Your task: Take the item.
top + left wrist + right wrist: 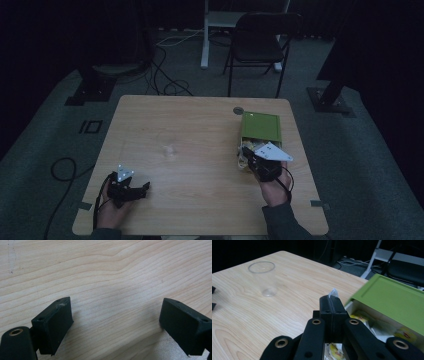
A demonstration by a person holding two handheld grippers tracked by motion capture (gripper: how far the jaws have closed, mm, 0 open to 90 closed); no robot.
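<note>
At table's (pixel 200 125) 4 o'clock edge: right gripper (pixel 333 298) pinched together on white sachet corner (pixel 333 292), just above open green box (pixel 392 298) of sachets. Clear cup (pixel 264 277) at centre, 10 o'clock from that gripper. Left gripper (pixel 115 320) at 7 o'clock, jaws wide apart, nothing between, over bare wood.

grippers: 2 (pixel 131 187) (pixel 257 162) | green box: 1 (pixel 261 127) | clear cup: 1 (pixel 263 278) | chair: 1 (pixel 260 40) (beyond table) | sachets: several, uncountable
</note>
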